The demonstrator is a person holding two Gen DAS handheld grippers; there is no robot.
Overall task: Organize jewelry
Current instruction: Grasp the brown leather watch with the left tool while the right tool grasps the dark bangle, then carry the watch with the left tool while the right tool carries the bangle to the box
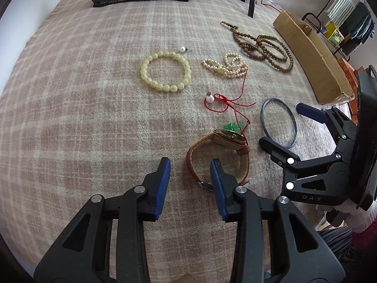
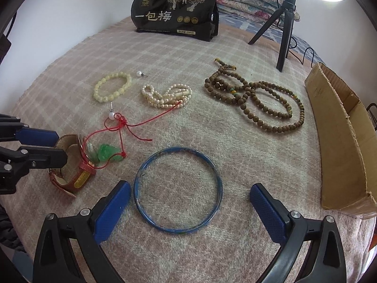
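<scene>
— Anything in the cardboard box (image 2: 339, 139)?
— Can't see inside. The black pouch (image 2: 175, 9) reads "一包梅".
— Grippers?
— Left gripper (image 1: 189, 186) spread, one finger inside the watch (image 1: 219, 155) strap; right gripper (image 2: 188, 202) wide around the blue bangle (image 2: 178, 189) — jewelry on the blanket (image 2: 70, 70).

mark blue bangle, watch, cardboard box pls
blue bangle (image 2: 137, 176), right wrist view, on its left rim.
watch (image 1: 227, 138), left wrist view, on the gold case.
cardboard box (image 2: 339, 141), right wrist view, on its outer side wall.
</scene>
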